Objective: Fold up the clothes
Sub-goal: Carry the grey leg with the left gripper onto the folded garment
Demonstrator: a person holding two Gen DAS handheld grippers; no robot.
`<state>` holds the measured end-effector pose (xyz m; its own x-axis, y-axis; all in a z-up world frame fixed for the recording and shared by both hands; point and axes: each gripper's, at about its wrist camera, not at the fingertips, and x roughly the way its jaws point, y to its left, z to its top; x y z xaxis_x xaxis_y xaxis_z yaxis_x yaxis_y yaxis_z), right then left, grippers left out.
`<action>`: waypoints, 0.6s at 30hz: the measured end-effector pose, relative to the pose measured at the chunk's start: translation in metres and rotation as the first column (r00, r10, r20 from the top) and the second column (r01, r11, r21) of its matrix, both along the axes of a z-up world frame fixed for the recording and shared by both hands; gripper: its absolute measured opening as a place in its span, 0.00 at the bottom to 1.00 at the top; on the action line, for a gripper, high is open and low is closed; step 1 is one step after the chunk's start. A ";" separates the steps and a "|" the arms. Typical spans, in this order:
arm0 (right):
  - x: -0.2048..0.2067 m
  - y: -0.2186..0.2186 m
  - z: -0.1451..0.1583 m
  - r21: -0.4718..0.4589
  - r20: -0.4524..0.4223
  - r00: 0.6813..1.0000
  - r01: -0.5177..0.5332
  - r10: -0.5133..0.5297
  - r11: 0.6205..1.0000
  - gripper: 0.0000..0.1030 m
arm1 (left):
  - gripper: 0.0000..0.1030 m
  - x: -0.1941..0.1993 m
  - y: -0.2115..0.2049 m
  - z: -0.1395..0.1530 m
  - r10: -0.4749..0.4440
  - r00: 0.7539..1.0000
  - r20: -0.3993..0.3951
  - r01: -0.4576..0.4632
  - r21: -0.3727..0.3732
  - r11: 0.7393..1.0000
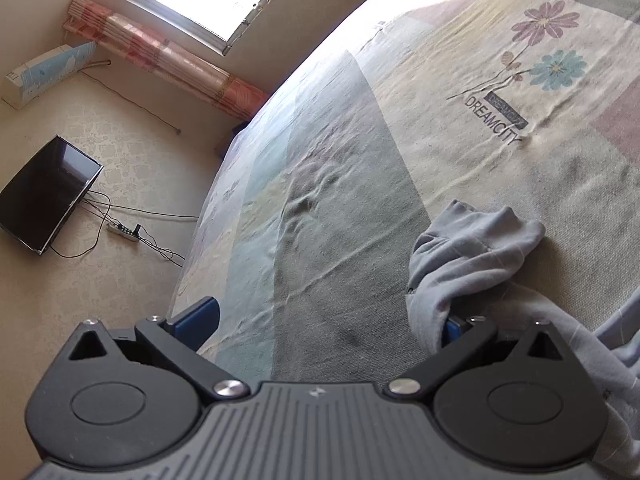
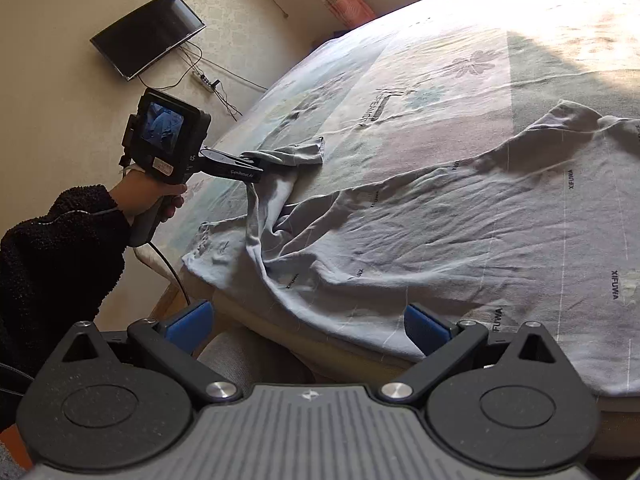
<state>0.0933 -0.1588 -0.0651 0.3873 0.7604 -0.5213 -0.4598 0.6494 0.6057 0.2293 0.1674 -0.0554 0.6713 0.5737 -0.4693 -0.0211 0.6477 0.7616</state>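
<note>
Left claw point(image 2: 276, 160) stands spread wide in its own view, yet pale grey-blue cloth drapes over its right blue pad point(image 1: 454, 326) — whether it grips, I cannot tell. From the right wrist view, a hand point(image 2: 150, 196) in a black fleecy sleeve point(image 2: 60, 248) holds that tool level by its pistol handle, its tip buried in a bunched sleeve of the light grey-blue printed cotton garment point(image 2: 460, 232). This garment lies spread and wrinkled across the bed point(image 1: 340, 200) with its patchwork floral sheet, one corner near the bed's edge. Right claw point(image 2: 312, 326) hovers wide and empty, blue pads either side of the garment's near hem — not touching.
</note>
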 end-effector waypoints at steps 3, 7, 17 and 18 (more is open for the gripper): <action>-0.005 0.008 0.005 -0.007 0.012 1.000 -0.016 0.016 1.000 1.00 | 1.00 -0.014 0.006 0.013 -0.002 0.999 0.038 0.001 0.025 1.000; -0.011 0.018 0.013 -0.020 0.028 0.999 -0.034 0.035 0.999 1.00 | 1.00 -0.029 0.014 0.026 -0.001 0.998 0.062 0.000 0.017 1.000; -0.026 0.030 0.021 -0.076 0.049 0.998 -0.043 0.047 0.996 1.00 | 1.00 -0.075 0.044 0.011 0.062 0.997 0.042 -0.059 -0.054 0.997; -0.026 0.031 0.021 -0.081 0.050 0.998 -0.043 0.047 0.996 1.00 | 1.00 -0.078 0.047 0.009 0.068 0.997 0.036 -0.066 -0.060 0.996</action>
<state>0.0669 -0.1276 -0.0436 0.3818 0.7344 -0.5612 -0.5189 0.6728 0.5274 0.1510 0.2146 -0.0467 0.6501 0.5906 -0.4781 -0.0944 0.6871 0.7204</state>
